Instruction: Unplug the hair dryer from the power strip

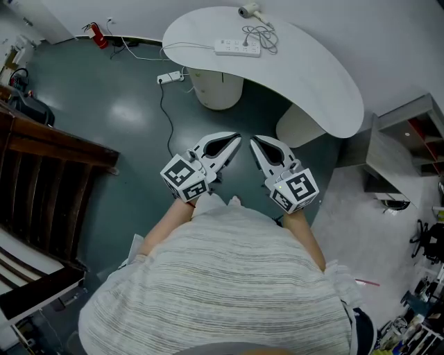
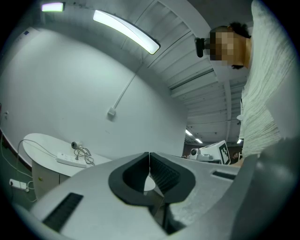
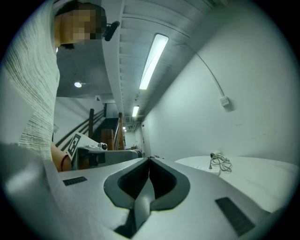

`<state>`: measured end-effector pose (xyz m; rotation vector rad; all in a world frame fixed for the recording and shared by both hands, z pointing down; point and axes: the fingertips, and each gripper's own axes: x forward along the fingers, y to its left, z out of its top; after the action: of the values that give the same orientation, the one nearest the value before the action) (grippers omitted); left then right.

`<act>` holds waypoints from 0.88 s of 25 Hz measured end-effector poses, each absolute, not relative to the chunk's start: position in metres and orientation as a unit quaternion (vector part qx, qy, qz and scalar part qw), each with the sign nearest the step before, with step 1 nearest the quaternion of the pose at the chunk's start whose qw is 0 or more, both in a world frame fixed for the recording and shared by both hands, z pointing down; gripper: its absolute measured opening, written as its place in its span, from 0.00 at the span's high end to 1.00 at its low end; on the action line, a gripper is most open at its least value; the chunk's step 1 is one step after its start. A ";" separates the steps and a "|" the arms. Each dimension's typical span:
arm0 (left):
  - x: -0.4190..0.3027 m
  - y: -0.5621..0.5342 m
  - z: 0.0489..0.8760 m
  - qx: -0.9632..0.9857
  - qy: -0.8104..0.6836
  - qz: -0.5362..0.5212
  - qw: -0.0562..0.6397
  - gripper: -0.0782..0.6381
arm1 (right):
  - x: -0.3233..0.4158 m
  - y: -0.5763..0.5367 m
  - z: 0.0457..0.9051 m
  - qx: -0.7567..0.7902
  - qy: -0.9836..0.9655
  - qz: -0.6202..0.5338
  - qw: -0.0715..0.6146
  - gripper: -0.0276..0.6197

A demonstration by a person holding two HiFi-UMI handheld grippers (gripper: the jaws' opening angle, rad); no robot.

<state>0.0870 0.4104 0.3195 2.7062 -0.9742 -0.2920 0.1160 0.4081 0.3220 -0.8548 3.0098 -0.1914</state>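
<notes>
A white power strip lies on the far side of the curved white table. The small hair dryer sits behind it, with its tangled cord running to a plug in the strip. My left gripper and right gripper hang side by side close to my body, well short of the table, both shut and empty. In the left gripper view the strip and dryer are far off at the left beyond the shut left gripper. In the right gripper view the dryer is beyond the shut right gripper.
The table stands on two rounded pedestals. A second power strip with a black cable lies on the dark floor. A wooden stair rail is at the left, a red fire extinguisher at the far wall, a grey shelf at the right.
</notes>
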 end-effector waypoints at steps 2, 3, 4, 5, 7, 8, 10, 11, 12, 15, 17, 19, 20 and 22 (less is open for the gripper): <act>0.087 0.408 0.320 0.928 -0.337 -0.098 0.125 0.88 | 0.115 0.408 0.320 -0.267 0.962 -0.063 0.014 0.92; 0.087 0.407 0.321 0.928 -0.338 -0.097 0.124 0.88 | 0.114 0.407 0.320 -0.266 0.962 -0.065 0.016 0.92; 0.087 0.406 0.321 0.928 -0.338 -0.094 0.124 0.88 | 0.114 0.406 0.320 -0.265 0.962 -0.066 0.017 0.92; 0.086 0.405 0.322 0.928 -0.338 -0.092 0.124 0.88 | 0.112 0.404 0.322 -0.265 0.962 -0.068 0.015 0.92; 0.083 0.401 0.322 0.929 -0.338 -0.088 0.124 0.88 | 0.109 0.398 0.327 -0.264 0.962 -0.074 0.010 0.92; 0.080 0.396 0.324 0.927 -0.341 -0.089 0.126 0.88 | 0.106 0.393 0.330 -0.262 0.962 -0.077 0.008 0.92; 0.071 0.383 0.329 0.924 -0.348 -0.095 0.130 0.88 | 0.099 0.383 0.333 -0.258 0.963 -0.077 0.003 0.92; 0.068 0.376 0.331 0.923 -0.350 -0.097 0.131 0.88 | 0.096 0.377 0.335 -0.256 0.964 -0.077 -0.001 0.92; 0.065 0.369 0.333 0.922 -0.349 -0.097 0.133 0.88 | 0.093 0.370 0.337 -0.256 0.964 -0.077 -0.005 0.92; 0.053 0.344 0.338 0.923 -0.346 -0.094 0.138 0.88 | 0.080 0.344 0.341 -0.259 0.962 -0.080 -0.013 0.92; 0.046 0.321 0.338 0.925 -0.342 -0.092 0.140 0.88 | 0.071 0.323 0.339 -0.261 0.962 -0.080 -0.013 0.92; 0.041 0.298 0.337 0.927 -0.338 -0.090 0.138 0.88 | 0.065 0.302 0.338 -0.262 0.961 -0.082 -0.012 0.92; 0.038 0.288 0.337 0.928 -0.335 -0.089 0.139 0.88 | 0.062 0.293 0.339 -0.264 0.961 -0.083 -0.012 0.92; 0.032 0.270 0.338 0.928 -0.331 -0.088 0.144 0.88 | 0.056 0.275 0.340 -0.270 0.959 -0.088 -0.011 0.92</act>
<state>0.0319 0.2697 0.3381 2.6769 -0.9545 -0.2533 0.0562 0.2746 0.3397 -0.8529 3.0341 -0.2774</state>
